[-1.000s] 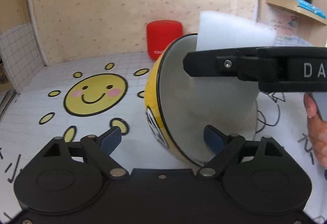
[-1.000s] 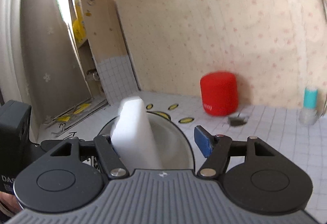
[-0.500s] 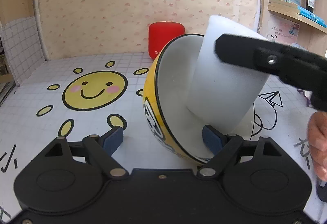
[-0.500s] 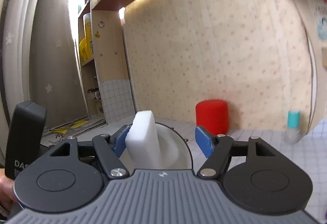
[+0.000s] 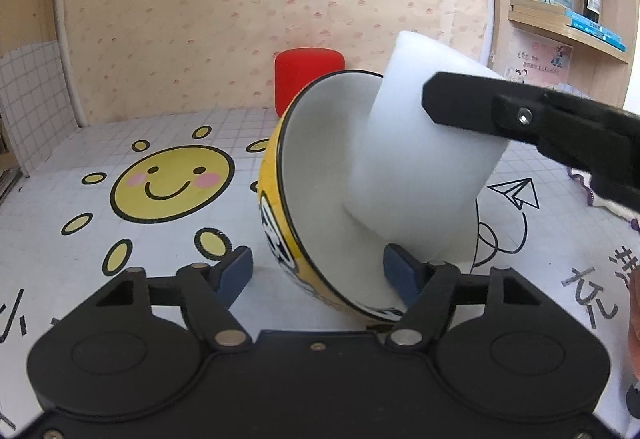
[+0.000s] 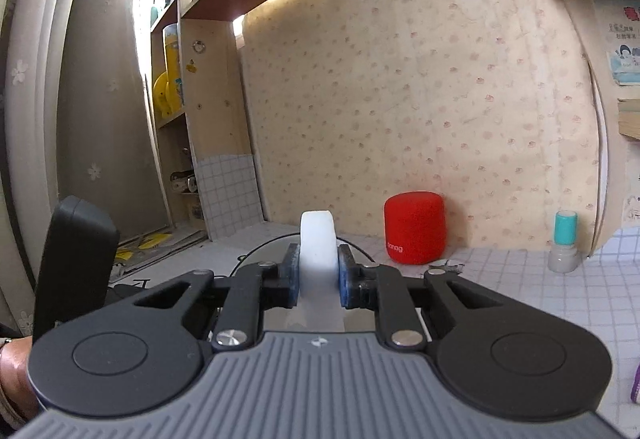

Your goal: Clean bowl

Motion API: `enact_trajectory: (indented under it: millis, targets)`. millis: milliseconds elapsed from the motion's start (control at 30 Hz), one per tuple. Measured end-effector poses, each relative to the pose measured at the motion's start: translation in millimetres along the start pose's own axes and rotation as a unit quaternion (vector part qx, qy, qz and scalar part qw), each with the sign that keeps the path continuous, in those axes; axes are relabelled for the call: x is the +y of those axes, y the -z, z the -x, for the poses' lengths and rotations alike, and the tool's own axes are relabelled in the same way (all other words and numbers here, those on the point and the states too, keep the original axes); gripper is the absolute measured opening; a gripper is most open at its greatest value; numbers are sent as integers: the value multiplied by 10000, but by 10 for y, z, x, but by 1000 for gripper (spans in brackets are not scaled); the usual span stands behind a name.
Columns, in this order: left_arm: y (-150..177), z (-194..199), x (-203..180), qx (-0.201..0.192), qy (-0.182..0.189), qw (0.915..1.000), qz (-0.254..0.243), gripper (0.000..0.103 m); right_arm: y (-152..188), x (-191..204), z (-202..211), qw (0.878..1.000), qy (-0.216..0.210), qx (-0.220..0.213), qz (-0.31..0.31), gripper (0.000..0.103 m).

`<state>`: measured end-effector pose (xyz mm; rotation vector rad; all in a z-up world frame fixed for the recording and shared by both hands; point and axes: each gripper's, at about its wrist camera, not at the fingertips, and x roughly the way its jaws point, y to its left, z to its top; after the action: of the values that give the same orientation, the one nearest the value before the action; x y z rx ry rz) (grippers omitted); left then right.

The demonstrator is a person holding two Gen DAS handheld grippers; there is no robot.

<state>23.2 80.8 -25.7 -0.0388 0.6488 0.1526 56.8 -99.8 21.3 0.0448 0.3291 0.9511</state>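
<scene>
Left wrist view: tilted bowl [image 5: 316, 199] on the desk [image 5: 80, 239], rim between the closing fingers [image 5: 402, 271] of the left gripper [image 5: 318, 271], right one inside, left one apart. Right wrist view: right gripper [image 6: 319, 275] pinching the sponge [image 6: 318, 247].

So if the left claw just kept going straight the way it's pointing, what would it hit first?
Most likely the yellow bowl: its tilted rim already sits between the closing left claw fingers. Going on would push into the bowl wall, then the white sponge inside it.
</scene>
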Motion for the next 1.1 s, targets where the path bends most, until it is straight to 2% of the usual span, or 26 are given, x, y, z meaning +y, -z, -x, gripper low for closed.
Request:
enact_trajectory:
  millis: [133,300,533,800,1100]
  targets:
    - [-2,0,6,0,37,10000,19,73,-5,-8,97,9994,329,57,-127,20]
    - [-20,-12,28,39,143,9999,61,73,63,-69,150,9982,525,39,-286,20]
    - [-79,-34,-63,49,50,9998,-208,71,96,22,158,9982,573,84,-154,20]
    - [-90,-52,15,117,252,9996,4,70,54,19,47,9973,645,251,-244,21]
    - [-81,-59,-21,104,216,9997,-60,70,48,29,4,9977,482,347,-313,22]
